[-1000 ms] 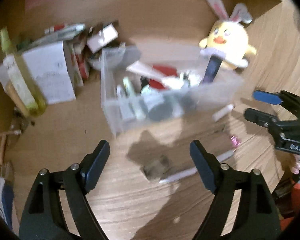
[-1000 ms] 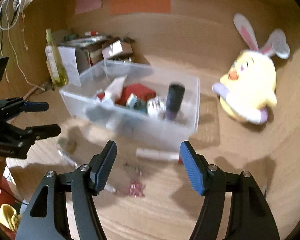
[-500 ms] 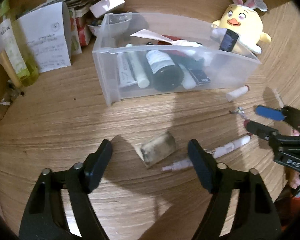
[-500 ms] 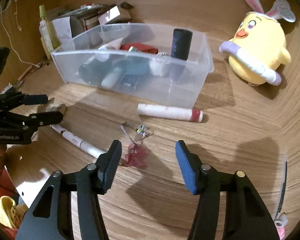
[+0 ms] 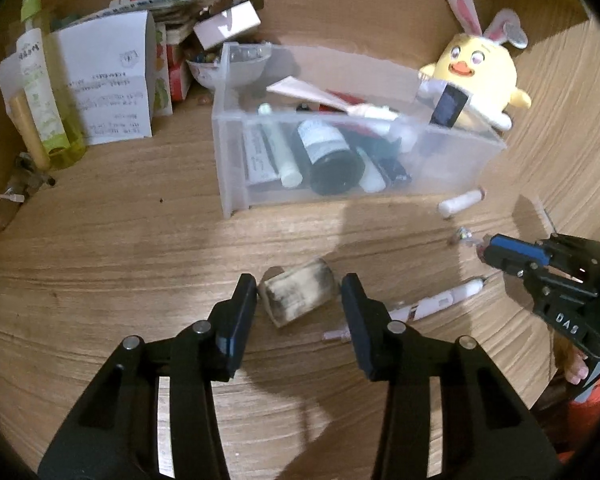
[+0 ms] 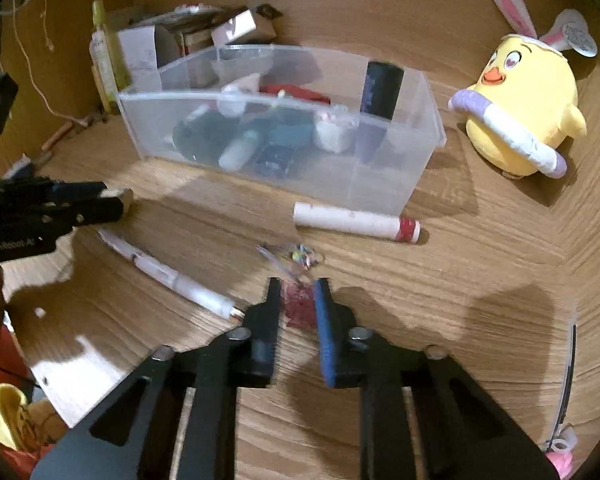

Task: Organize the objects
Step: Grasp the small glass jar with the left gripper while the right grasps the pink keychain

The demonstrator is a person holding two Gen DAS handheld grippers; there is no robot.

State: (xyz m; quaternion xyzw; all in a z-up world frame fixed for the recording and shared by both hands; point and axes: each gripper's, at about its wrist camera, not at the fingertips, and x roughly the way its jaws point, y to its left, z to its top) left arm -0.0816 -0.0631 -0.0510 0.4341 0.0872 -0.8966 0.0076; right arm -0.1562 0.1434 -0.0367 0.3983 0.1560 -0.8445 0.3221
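Observation:
A clear plastic bin (image 5: pixel 236 168) holds bottles and tubes on the wooden table; it also shows in the right wrist view (image 6: pixel 412 184). My left gripper (image 5: pixel 298 292) is open, its jaws on either side of a stained beige block (image 5: pixel 298 296) on the table. My right gripper (image 6: pixel 298 300) has closed around a small red hair clip (image 6: pixel 299 306) on the table. A white pen (image 5: pixel 440 302) lies between the two grippers; it also shows in the right wrist view (image 6: pixel 168 276). A white tube with a red cap (image 6: pixel 356 222) lies in front of the bin.
A yellow chick plush (image 6: pixel 520 104) with bunny ears stands right of the bin. A yellow-green bottle (image 5: pixel 40 92), a white paper card (image 5: pixel 108 84) and boxes crowd the far left corner. A small beaded trinket (image 6: pixel 304 256) lies just beyond the right gripper.
Both grippers moved down and forward to the table. The left jaws narrowed around the beige block. The right jaws closed from wide open onto the red clip.

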